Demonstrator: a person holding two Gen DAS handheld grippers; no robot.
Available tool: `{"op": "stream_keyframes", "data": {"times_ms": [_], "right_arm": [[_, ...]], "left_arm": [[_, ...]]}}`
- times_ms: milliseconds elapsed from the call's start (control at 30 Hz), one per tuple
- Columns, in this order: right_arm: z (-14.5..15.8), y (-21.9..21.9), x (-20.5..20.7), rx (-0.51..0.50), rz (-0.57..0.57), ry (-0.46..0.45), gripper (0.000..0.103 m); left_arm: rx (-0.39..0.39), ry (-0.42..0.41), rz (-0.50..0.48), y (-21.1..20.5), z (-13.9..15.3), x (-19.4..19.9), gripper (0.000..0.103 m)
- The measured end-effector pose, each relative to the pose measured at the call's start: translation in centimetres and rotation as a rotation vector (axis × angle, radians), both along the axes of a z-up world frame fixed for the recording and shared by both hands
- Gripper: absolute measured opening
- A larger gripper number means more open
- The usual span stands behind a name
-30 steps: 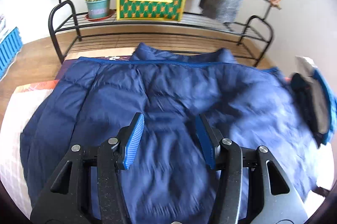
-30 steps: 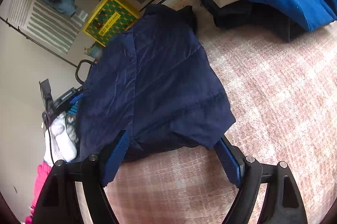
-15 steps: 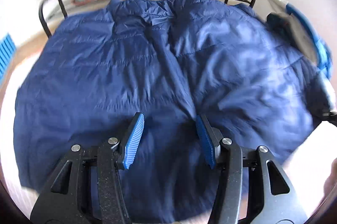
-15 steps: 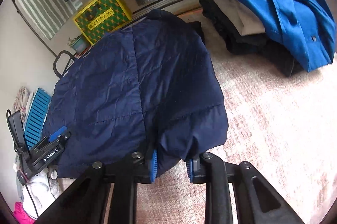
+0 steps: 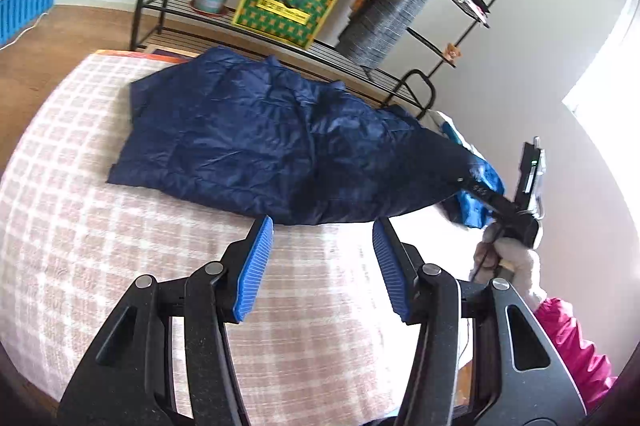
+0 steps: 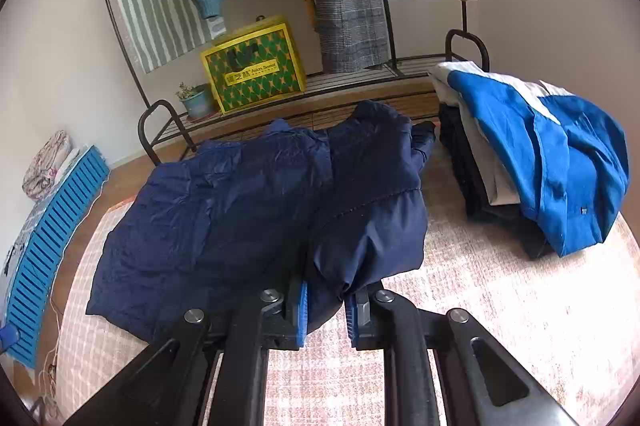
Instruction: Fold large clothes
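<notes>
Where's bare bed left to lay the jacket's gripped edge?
Free: checked cover in front of and left of the jacket, around the open left gripper; also the strip between jacket and clothes pile. Crowded: right side, under the pile.

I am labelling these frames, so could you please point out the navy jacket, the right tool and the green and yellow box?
navy jacket (image 5: 248,134): left wrist view, quilted back panel.
right tool (image 6: 325,308): right wrist view, between its fingertips.
green and yellow box (image 6: 256,66): right wrist view, front face.
</notes>
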State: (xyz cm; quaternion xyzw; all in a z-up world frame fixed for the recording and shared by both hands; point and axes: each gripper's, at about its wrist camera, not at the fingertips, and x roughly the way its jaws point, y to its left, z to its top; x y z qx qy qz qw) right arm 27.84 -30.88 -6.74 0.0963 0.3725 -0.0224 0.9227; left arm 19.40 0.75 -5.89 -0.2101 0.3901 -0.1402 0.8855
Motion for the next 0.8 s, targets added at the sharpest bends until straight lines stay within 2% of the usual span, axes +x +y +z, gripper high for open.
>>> {"op": "stream_keyframes", "data": {"times_ms": [133,233,367,467,667,800], "right_arm": [[2.0,2.4,0.0,-0.085,0.032,-0.036,0.012],[3.8,5.0,0.1,-0.155,0.075,-0.081,0.012],[5.5,9.4,0.7,-0.242,0.148,-0.142,0.012],[6.4,13.5,1.7,-0.277,0.221,-0.179,0.012],[6.2,22.2,3.3,-0.261,0.372,-0.209,0.012],[3.7,29.6,4.3,-0.283,0.512,-0.192,0.012]], "left_arm": [[-0.014,0.085,0.134,4.0,-2.4,0.5,0.053],[-0.071,0.056,0.214,7.1,-1.6,0.5,0.053],[-0.068,-0.026,0.290,9.9,0.2,-0.5,0.053],[-0.101,-0.037,0.331,11.9,0.4,-1.2,0.053],[-0.177,-0.047,0.418,15.7,0.3,-2.0,0.053],[-0.210,-0.077,0.508,18.2,0.6,-3.0,0.053]]}}
